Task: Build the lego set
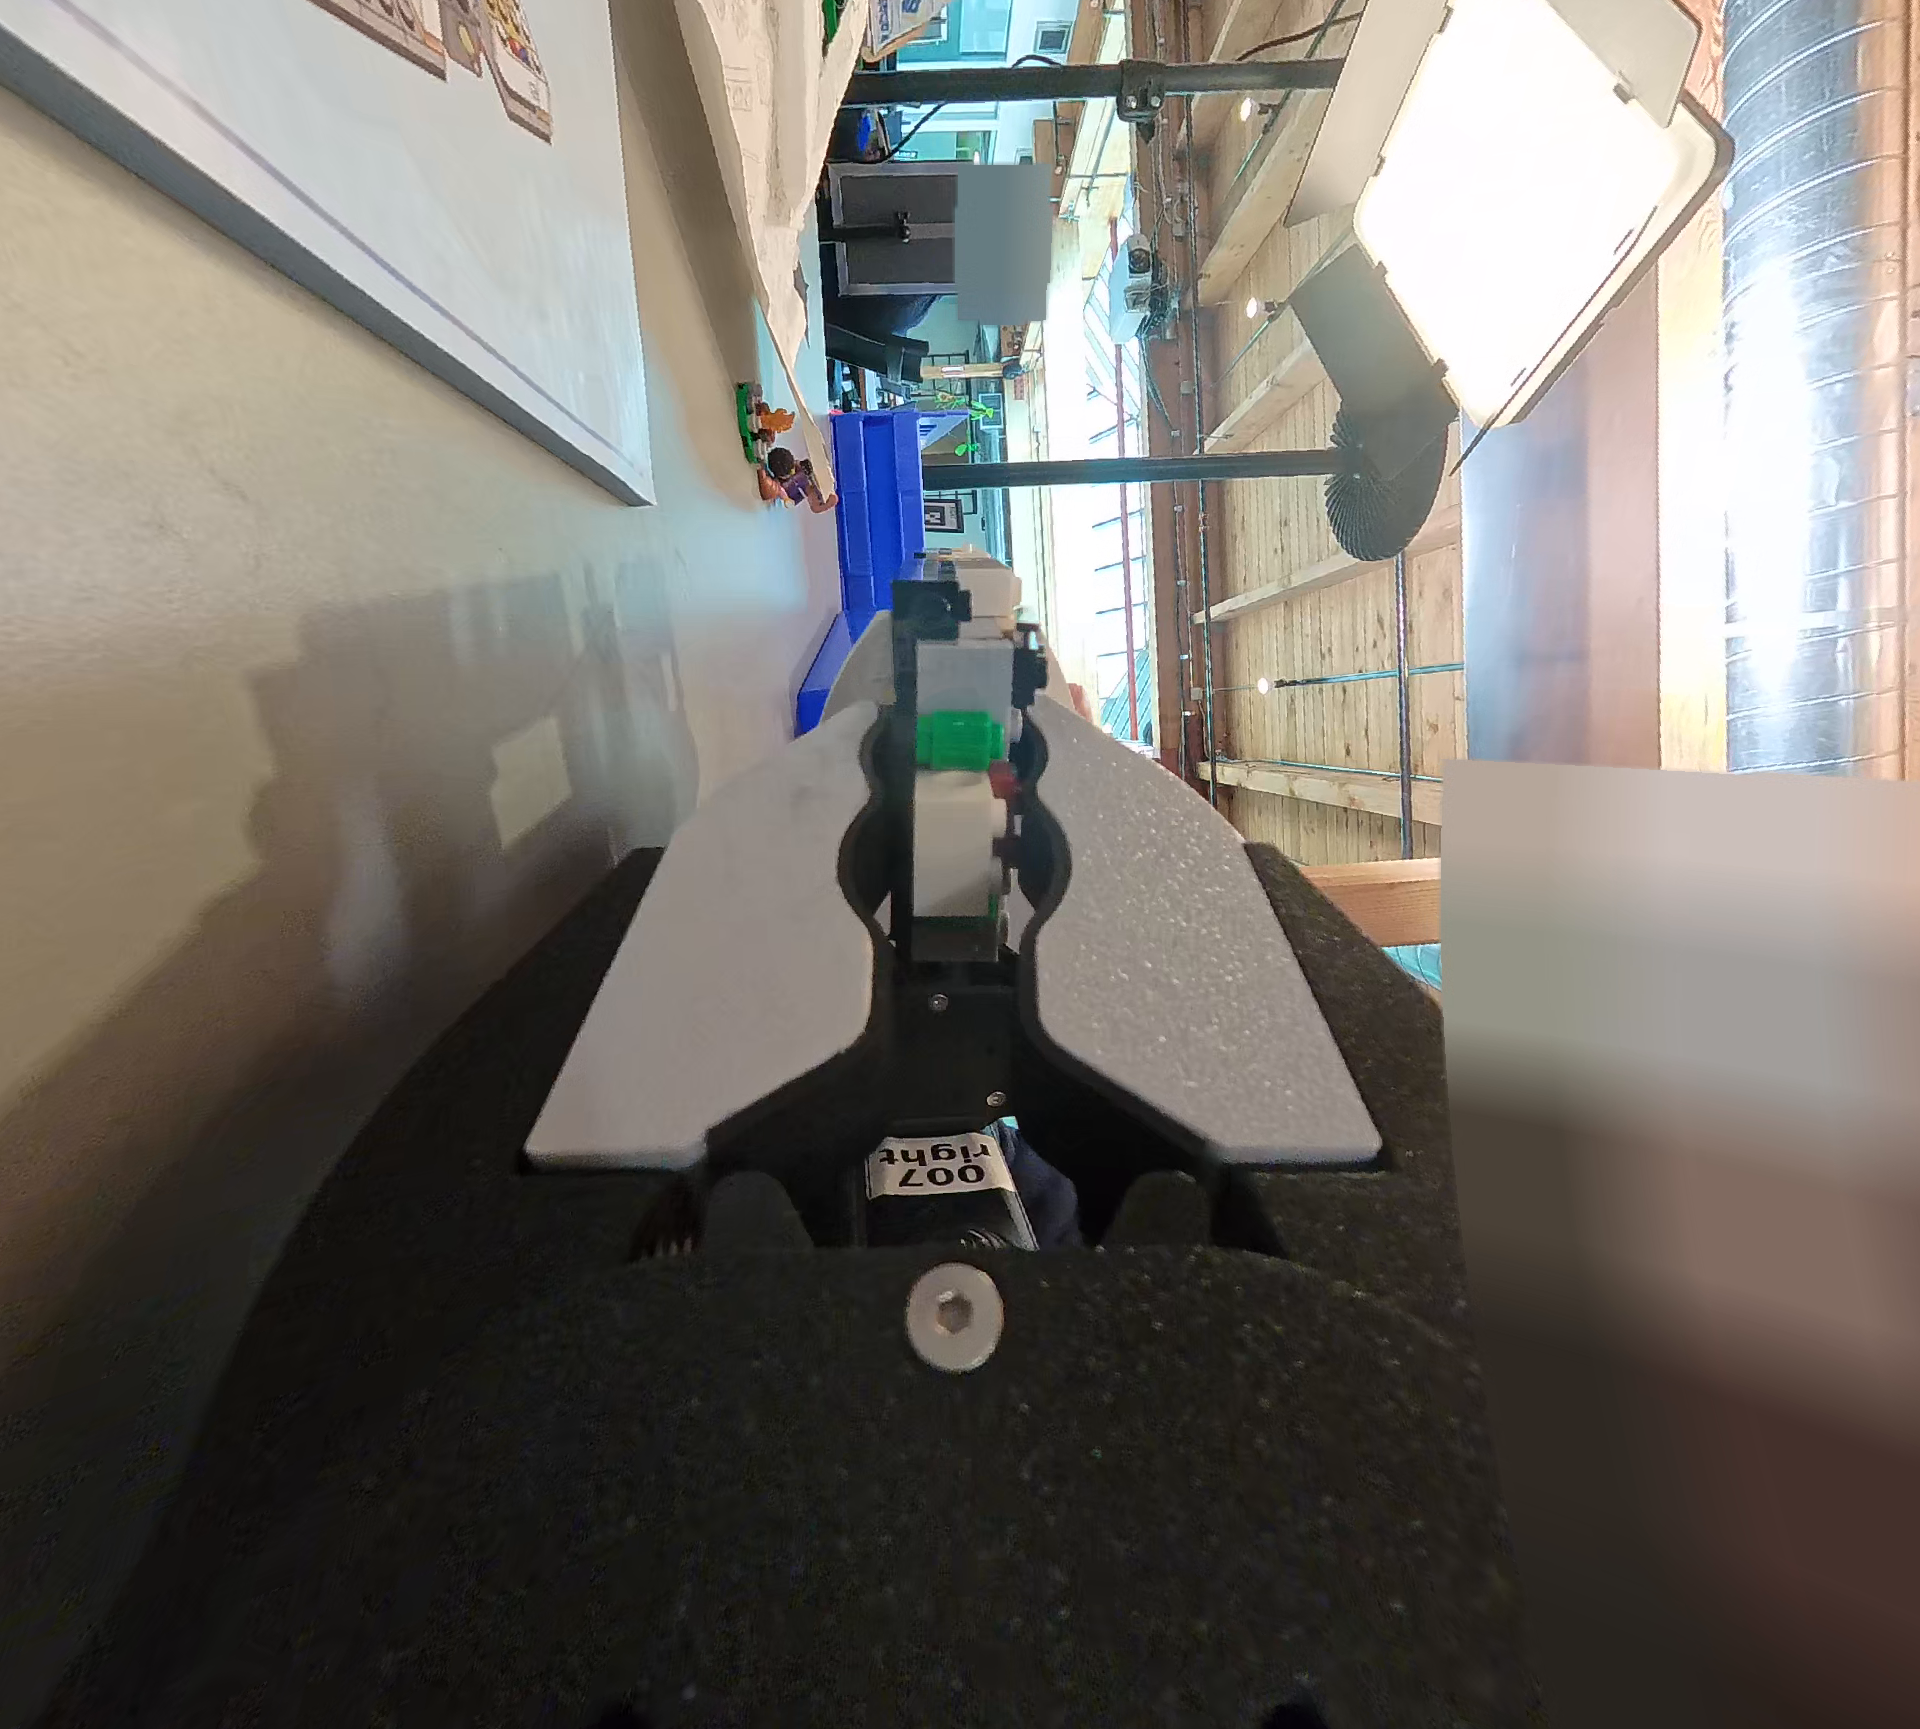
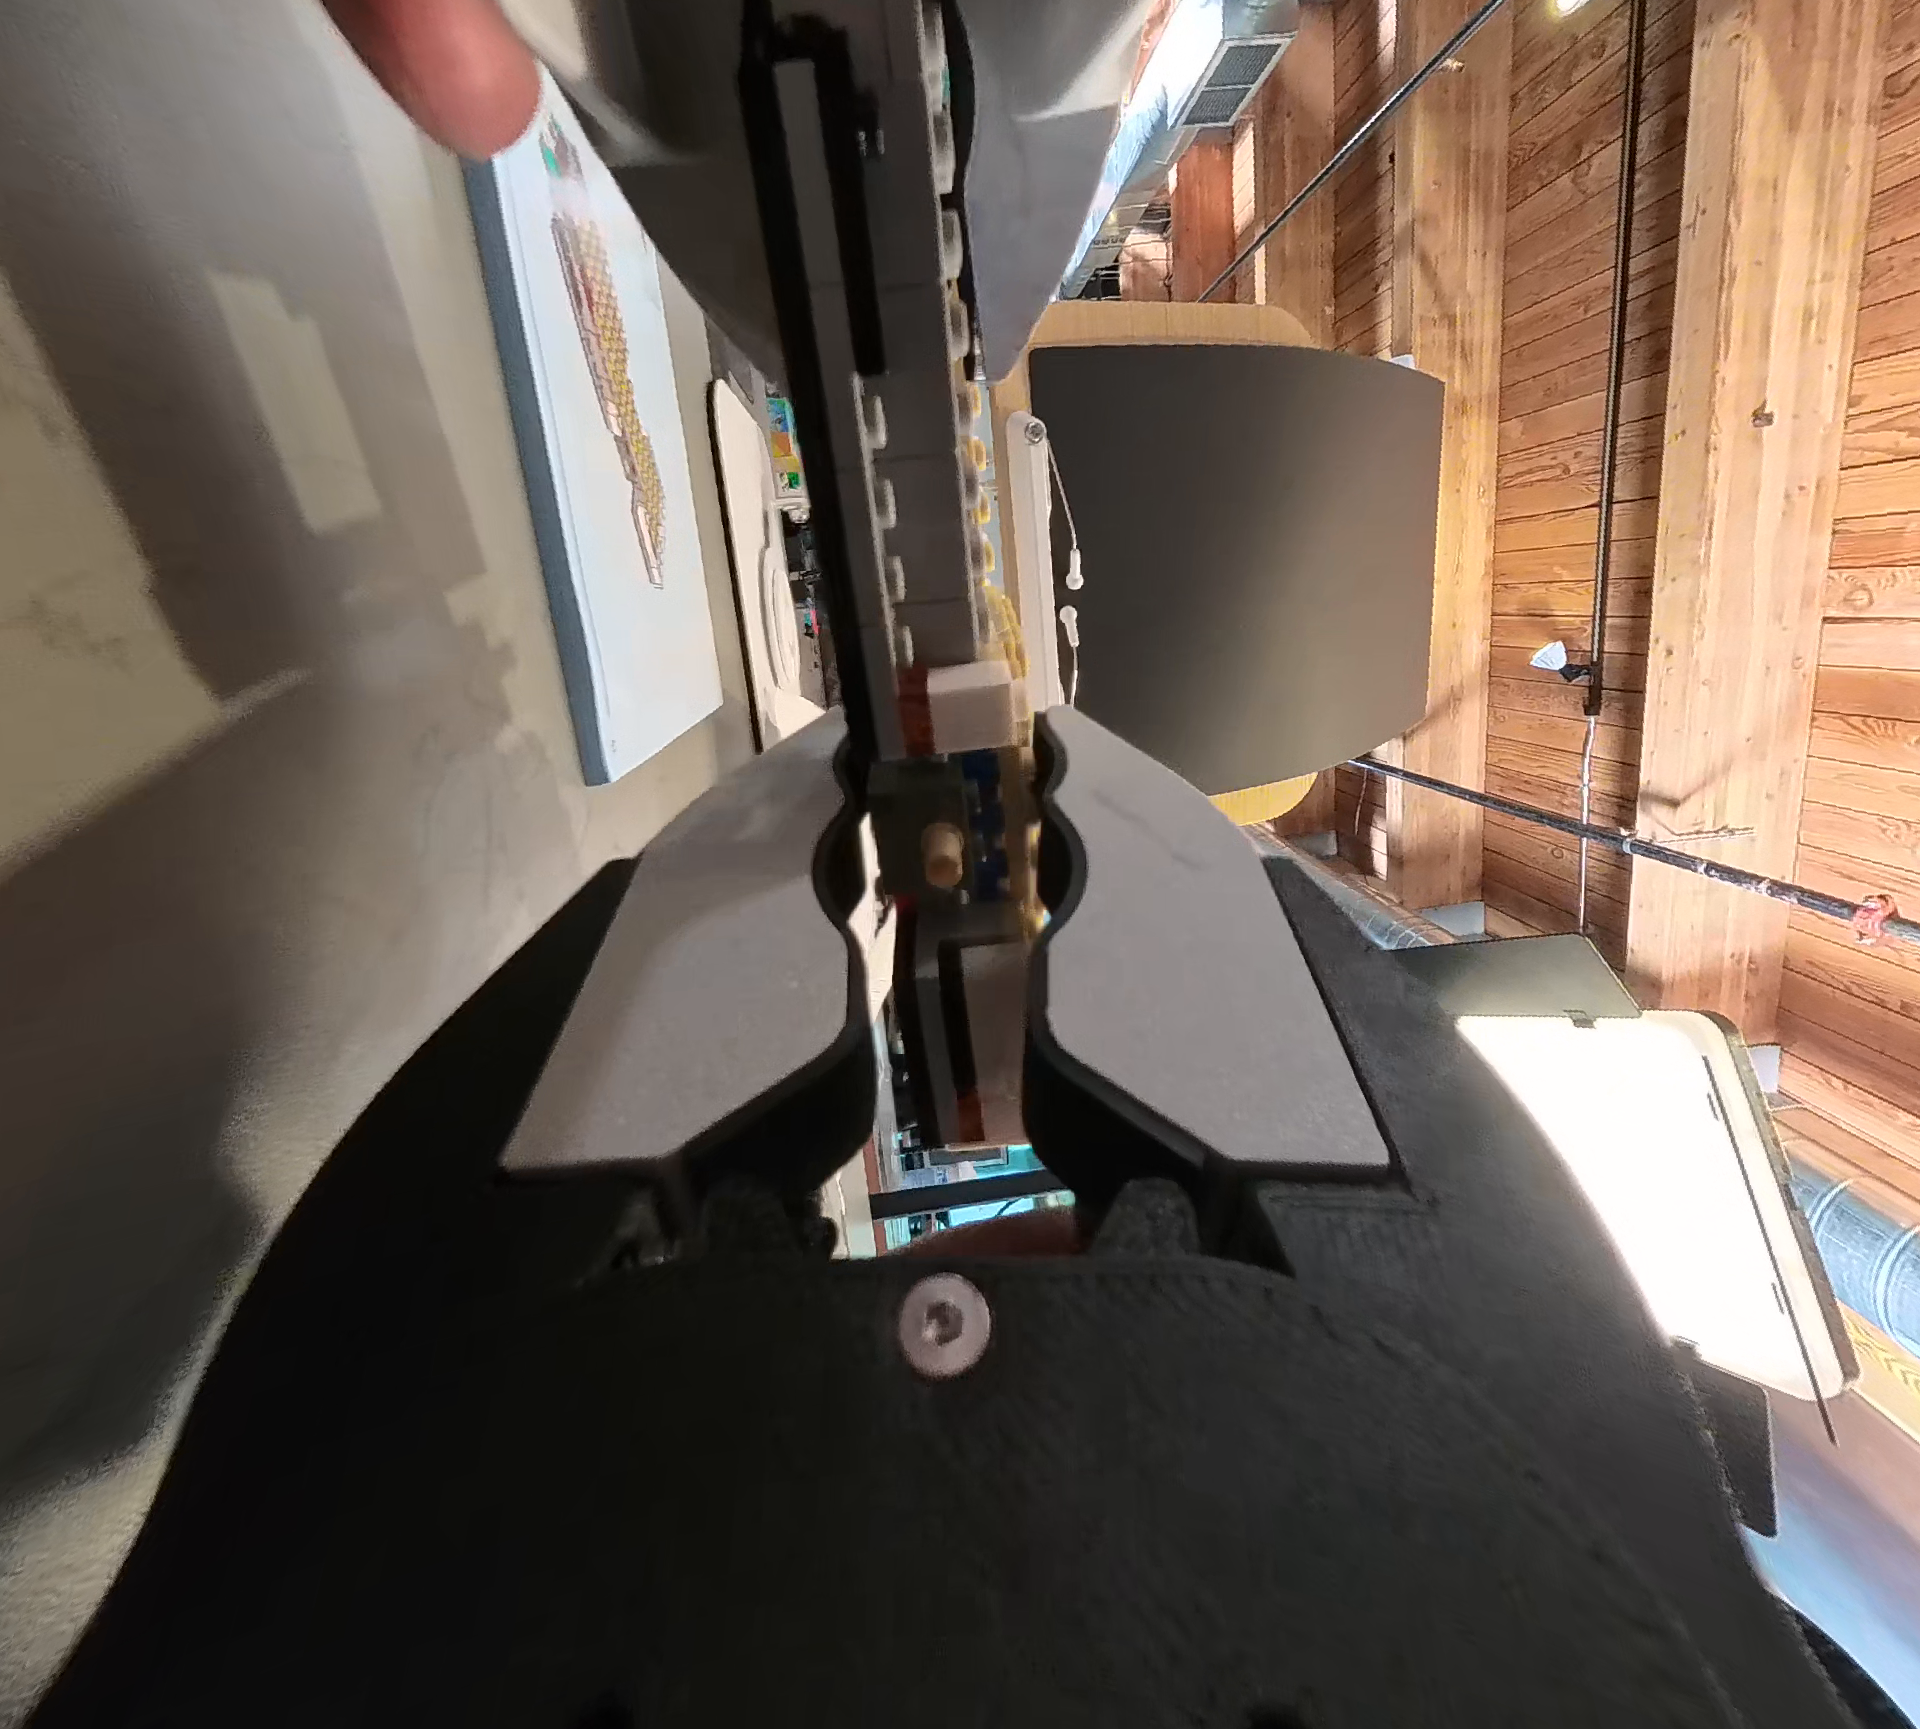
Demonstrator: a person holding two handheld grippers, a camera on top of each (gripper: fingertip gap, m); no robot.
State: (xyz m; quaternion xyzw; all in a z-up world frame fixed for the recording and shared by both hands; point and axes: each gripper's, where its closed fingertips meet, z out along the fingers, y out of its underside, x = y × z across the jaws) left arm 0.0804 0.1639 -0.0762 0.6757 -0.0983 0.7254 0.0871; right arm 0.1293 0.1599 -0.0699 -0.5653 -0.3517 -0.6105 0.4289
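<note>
**Both grippers on one brick model, held edge-on above the table**

My left gripper [image 1: 956,744] is clamped on a long toy-brick assembly [image 1: 951,806] – black base plate, grey, white and green blocks – its pads pressing both flanks. The model runs straight away from the camera, lifted clear of the pale grey tabletop [image 1: 312,640], which I judge keeps its studded faces reachable.

My right gripper [image 2: 951,806] sits on the opposite end of the same model, near a white block [image 2: 971,703] and a tan peg [image 2: 945,853]. Its fingers [image 2: 1122,900] stand narrow about that end; whether both pads press I cannot tell – blur hides it.

An open instruction booklet [image 1: 436,152] lies flat on the table beside it, blue plastic bins [image 1: 873,526] beyond, and small toy figures [image 1: 784,474] near those.
</note>
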